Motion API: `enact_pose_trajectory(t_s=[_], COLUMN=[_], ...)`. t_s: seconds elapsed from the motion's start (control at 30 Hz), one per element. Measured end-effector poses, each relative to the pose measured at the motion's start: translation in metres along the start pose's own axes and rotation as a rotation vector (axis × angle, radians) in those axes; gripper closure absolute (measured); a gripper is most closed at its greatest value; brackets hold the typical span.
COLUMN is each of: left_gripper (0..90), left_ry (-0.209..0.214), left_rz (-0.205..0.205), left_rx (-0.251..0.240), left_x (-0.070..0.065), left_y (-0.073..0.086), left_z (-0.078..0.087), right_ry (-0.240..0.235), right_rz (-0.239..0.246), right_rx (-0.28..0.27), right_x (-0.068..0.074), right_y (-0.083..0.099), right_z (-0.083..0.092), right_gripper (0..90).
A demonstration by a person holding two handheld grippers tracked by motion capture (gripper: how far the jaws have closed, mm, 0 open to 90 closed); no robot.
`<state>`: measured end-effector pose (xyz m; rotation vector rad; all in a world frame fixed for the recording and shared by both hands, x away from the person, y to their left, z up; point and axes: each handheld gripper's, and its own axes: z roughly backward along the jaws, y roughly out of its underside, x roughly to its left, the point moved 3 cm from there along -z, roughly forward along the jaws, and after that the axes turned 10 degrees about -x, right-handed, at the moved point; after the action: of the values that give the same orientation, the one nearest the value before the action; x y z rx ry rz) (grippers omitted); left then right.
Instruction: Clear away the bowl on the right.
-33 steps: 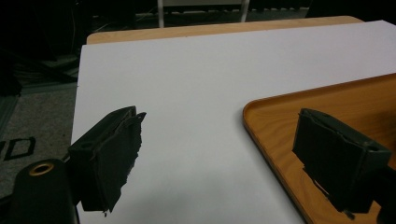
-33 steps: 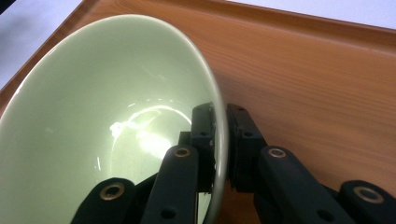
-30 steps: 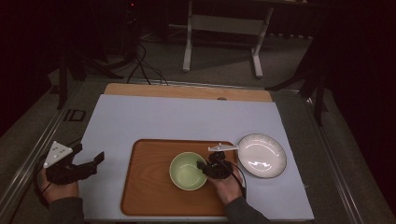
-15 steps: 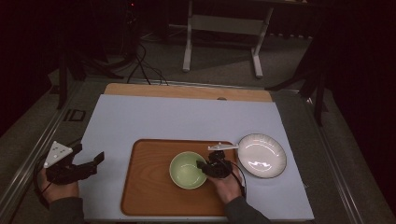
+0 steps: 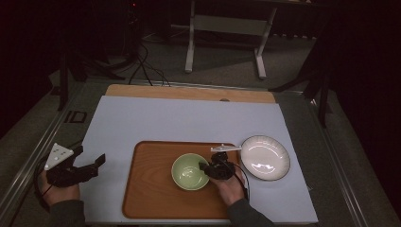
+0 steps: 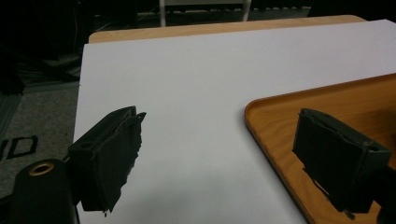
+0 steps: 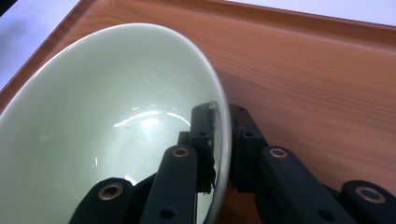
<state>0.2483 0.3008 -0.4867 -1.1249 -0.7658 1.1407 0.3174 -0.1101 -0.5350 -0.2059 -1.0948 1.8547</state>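
Right gripper (image 7: 223, 140) pinched shut on the rim of the green bowl (image 5: 189, 171), one jaw inside the bowl and one jaw outside. Bowl sitting on the wooden tray (image 5: 146, 189), just in front of that gripper's jaws, with the tray floor spreading out beyond and to the side of them. White plate (image 5: 265, 157) off the tray, close by the back of the right gripper (image 5: 216, 169), on the white mat (image 5: 189, 118). Left gripper (image 5: 78, 168) well apart from the bowl, held over the mat past the tray's edge. Jaws of the left gripper (image 6: 219, 158) spread wide with nothing between them, bare mat under one jaw and the rounded corner of the tray (image 6: 280, 121) under the other. Bowl looks empty and shiny inside (image 7: 107, 121).
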Motion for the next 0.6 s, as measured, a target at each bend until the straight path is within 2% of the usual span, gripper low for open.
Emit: enact_pose_trajectory(t_s=[0.3,0.6], left_gripper=[14.9,14.9], left_ry=[0.002,-0.002], left_rz=[0.0,0.005], left_rx=[0.002,0.002], left_x=[-0.0001,0.0002], left_y=[0.0003,0.0005], left_z=[0.0002,0.0002], right_ry=[-0.011,-0.012], right_rz=[-0.01,-0.023], right_rx=[0.0,0.01], right_x=[-0.0017,-0.0046], right_y=[-0.0004,-0.0005], right_z=[-0.0008,-0.0012], right_gripper=[80.5,72.9])
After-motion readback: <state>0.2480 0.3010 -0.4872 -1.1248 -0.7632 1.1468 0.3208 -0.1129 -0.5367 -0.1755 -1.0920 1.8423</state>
